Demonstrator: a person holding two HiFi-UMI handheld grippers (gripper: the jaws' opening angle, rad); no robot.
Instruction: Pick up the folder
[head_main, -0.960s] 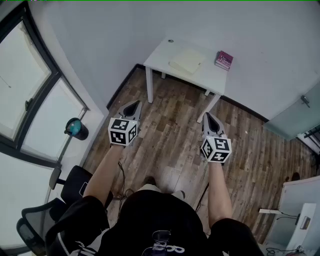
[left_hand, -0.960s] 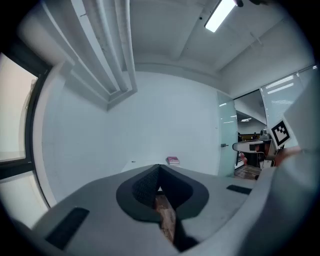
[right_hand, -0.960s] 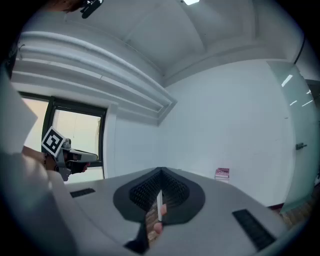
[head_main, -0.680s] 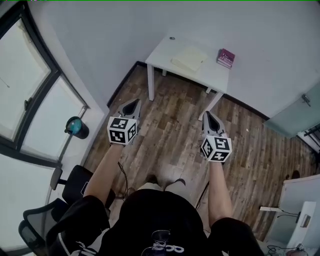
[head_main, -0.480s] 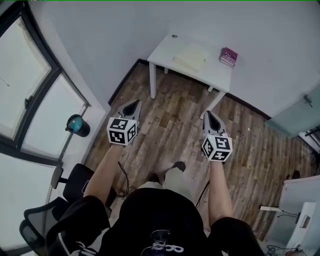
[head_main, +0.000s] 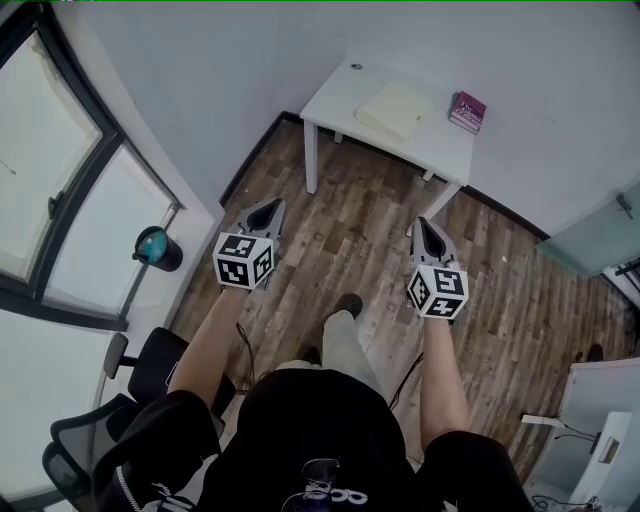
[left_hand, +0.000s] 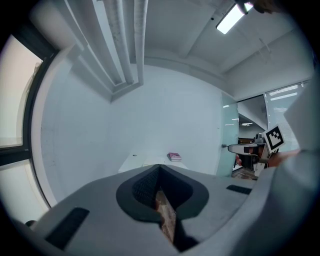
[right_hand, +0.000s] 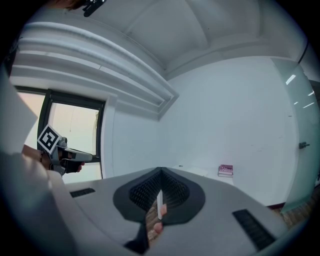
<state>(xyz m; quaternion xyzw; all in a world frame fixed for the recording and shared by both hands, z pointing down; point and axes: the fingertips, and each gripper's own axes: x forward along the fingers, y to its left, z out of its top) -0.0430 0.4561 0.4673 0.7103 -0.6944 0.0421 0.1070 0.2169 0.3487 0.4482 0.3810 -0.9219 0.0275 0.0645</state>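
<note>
The cream folder (head_main: 395, 108) lies flat on a white table (head_main: 432, 142). In the head view the table is far off at 12 o'clock, against the wall. A small purple book (head_main: 468, 111) lies on the same table, at 3 o'clock from the folder and a little apart from it.

The left gripper (head_main: 267, 213) is held out over the brown wood floor (head_main: 340, 225), at about 10 o'clock from the person's body. Its jaws are pressed tight together with nothing in them. The right gripper (head_main: 424, 229) is held out at about 1 o'clock from the body. Its jaws are pressed tight together too, and they hold nothing. Both grippers point toward the table and are well away from the folder. The person's foot (head_main: 348, 304) is stepped forward between the two arms.

A big window (head_main: 60, 200) is at 9 o'clock. A round blue-green thing (head_main: 155, 247) sits by it. A black chair (head_main: 150, 365) is at 7 o'clock.

In the left gripper view the book (left_hand: 174, 157) shows just above the shut jaws. In the right gripper view the book (right_hand: 225, 170) shows at 3 o'clock from the shut jaws.
</note>
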